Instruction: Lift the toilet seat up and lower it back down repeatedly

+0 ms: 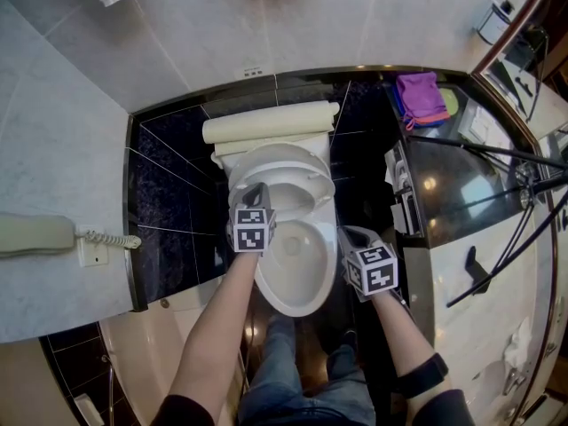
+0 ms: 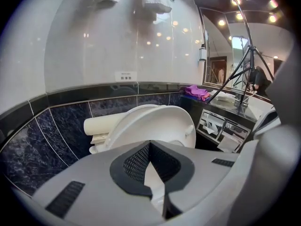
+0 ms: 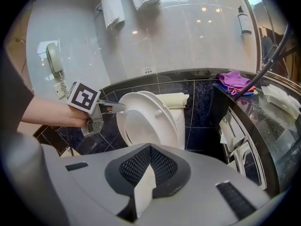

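Observation:
The white toilet seat (image 1: 282,174) stands raised and tilted back over the open bowl (image 1: 297,269); it also shows in the right gripper view (image 3: 141,124) and fills the middle of the left gripper view (image 2: 153,126). My left gripper (image 1: 256,191) is at the seat's left rim. Its jaws are together, and its tips (image 3: 117,108) touch the rim's edge. I cannot tell whether the rim is pinched. My right gripper (image 1: 353,236) hangs shut and empty just right of the bowl, apart from the toilet. Both grippers' own views show their jaws (image 2: 149,142) (image 3: 150,147) meeting.
A cream tank (image 1: 271,122) sits behind the seat against dark tiles. A wall phone (image 1: 35,235) hangs at the left. On the right a counter (image 1: 461,185) carries a purple cloth (image 1: 422,96), with black tripod legs (image 1: 497,149) across it. Towels (image 3: 113,6) hang above. The person's legs are below the bowl.

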The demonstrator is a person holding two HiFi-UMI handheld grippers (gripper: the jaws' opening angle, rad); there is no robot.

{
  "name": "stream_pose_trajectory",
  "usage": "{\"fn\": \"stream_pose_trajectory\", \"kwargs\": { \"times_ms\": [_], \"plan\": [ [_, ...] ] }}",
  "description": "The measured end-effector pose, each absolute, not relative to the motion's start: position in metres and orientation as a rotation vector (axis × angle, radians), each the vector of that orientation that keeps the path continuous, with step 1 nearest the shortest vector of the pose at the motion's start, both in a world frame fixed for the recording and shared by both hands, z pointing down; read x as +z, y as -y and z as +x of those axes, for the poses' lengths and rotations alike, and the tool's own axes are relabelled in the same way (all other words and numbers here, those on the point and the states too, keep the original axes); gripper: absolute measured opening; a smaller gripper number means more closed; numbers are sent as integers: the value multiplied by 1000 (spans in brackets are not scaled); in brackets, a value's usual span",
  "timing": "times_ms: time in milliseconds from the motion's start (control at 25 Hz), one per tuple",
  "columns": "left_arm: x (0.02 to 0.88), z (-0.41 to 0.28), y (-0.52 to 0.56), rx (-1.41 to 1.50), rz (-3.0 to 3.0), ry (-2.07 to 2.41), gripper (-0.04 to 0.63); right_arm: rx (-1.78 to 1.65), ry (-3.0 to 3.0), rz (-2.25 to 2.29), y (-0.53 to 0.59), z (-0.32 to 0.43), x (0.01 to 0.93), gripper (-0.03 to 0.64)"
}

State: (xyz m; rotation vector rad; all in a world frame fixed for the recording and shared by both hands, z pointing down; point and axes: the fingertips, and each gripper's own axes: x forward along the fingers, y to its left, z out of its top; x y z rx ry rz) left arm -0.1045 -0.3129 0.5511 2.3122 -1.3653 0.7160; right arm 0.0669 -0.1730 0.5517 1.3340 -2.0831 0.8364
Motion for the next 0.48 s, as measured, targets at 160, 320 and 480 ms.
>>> {"fn": "stream_pose_trajectory", "kwargs": {
  "times_ms": [160,320,480],
  "plan": [
    [551,-107,313,724,2319,1367,0,836,2082,1330,175,65,552,17],
    [547,-110,301,731,2321,1366,0,817,2089,1322,176,62,549,17],
    [531,-112,276,729,2318,1377,0,788,2116,1310,173,63,536,17]
  ]
}}
